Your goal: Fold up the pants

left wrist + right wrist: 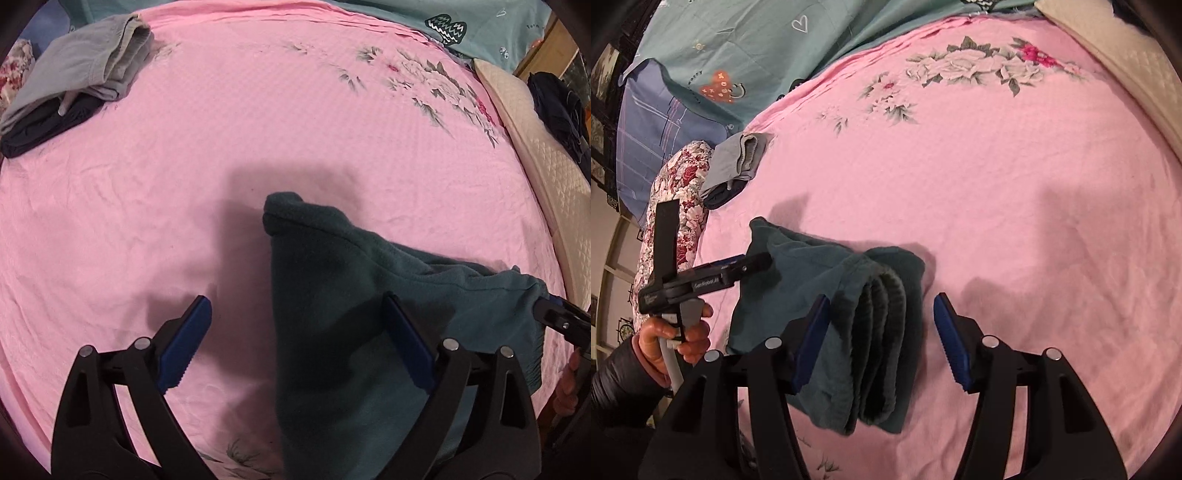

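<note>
Dark teal pants (pixel 820 295), folded into a thick bundle, lie on the pink flowered bedsheet (pixel 997 184). In the right wrist view my right gripper (pixel 882 306) stands open above the stacked waistband folds; its left pad is close to the cloth and its right pad is apart from it. In the left wrist view my left gripper (pixel 295 306) is wide open over the left edge of the pants (pixel 351 295), its right finger above the cloth, nothing gripped. The left gripper (pixel 753 263), held by a hand (pixel 683 332), shows from the side. The right gripper's tip (pixel 550 310) shows at the pants' far end.
A pile of folded grey and dark garments (pixel 74 81) sits at the sheet's far left corner. A teal quilt (pixel 738 44) lies behind the sheet, a floral pillow (pixel 679 206) at the left, a cream quilted pad (pixel 535 177) and dark clothing (pixel 557 107) at the right.
</note>
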A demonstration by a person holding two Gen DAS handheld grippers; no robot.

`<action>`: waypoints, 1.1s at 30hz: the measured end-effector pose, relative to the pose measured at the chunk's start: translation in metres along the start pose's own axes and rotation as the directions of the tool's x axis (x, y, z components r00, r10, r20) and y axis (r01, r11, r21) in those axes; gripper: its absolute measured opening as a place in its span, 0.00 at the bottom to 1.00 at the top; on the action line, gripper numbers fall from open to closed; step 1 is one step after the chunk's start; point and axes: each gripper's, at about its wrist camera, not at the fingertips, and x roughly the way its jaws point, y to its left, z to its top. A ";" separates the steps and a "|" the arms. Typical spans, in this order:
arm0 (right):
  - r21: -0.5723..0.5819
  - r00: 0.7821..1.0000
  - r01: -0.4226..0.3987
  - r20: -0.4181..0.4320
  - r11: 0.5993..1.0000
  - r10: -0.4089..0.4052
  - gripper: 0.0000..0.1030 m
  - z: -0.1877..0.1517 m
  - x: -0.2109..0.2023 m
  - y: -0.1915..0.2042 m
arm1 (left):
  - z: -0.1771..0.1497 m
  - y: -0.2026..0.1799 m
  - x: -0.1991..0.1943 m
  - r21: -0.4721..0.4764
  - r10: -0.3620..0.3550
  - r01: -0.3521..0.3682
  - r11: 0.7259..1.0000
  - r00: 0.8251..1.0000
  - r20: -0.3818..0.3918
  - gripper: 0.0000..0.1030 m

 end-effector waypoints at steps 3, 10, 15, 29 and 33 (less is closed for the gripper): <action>0.014 1.000 0.010 -0.020 1.000 -0.010 0.57 0.005 0.013 -0.002 | 0.004 0.002 0.005 -0.020 -0.033 0.032 0.999 0.999 -0.025 0.95; 0.032 0.999 0.020 -0.040 0.999 -0.019 0.58 0.009 0.029 0.000 | 0.006 -0.012 0.013 0.053 0.030 -0.028 0.998 0.999 -0.027 0.96; 0.047 0.999 0.040 -0.034 0.998 -0.039 0.58 0.008 0.031 0.003 | 0.006 -0.013 0.013 0.069 0.043 -0.042 0.997 0.999 -0.015 0.98; -0.022 0.990 0.130 -0.058 0.991 -0.131 0.24 0.007 0.035 0.025 | -0.008 -0.022 -0.004 0.133 -0.062 0.053 0.990 0.996 0.070 0.45; -0.031 0.990 0.141 -0.007 0.990 -0.141 0.22 0.004 0.026 0.032 | -0.013 -0.009 -0.019 0.069 -0.113 0.105 0.992 0.986 0.121 0.18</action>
